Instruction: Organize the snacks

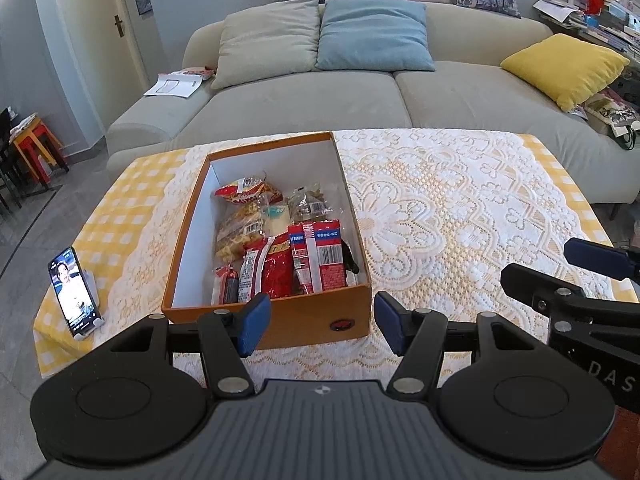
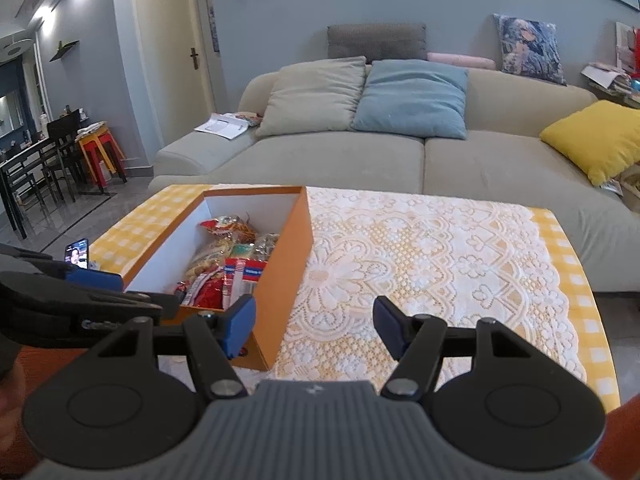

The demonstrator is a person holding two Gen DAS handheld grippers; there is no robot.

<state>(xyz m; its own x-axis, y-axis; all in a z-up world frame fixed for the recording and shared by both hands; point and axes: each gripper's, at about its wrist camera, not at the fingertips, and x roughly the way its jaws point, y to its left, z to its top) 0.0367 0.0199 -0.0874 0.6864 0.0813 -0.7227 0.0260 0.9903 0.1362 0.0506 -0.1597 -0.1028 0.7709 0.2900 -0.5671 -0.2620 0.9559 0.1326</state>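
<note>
An orange box point(image 1: 224, 322) point(image 2: 294, 256) with white inner walls stands on the table's left half. Inside it lie several snack packets point(image 1: 280, 240) point(image 2: 224, 264), red, clear and yellow ones, packed toward its near and right side. My left gripper point(image 1: 318, 326) hovers open just in front of the box's near wall, with nothing between its blue pads point(image 1: 254, 322). My right gripper point(image 2: 312, 328) is open too, at the box's near right corner over the lace cloth, holding nothing. In the left wrist view the right gripper point(image 1: 560, 276) shows at the right edge.
A white lace cloth point(image 1: 460, 216) over a yellow checked one covers the table. A phone point(image 1: 74, 292) point(image 2: 77, 258) on a stand sits at the table's left edge. A grey sofa point(image 1: 360, 88) with cushions runs behind the table. Chairs and stools point(image 2: 96, 152) stand far left.
</note>
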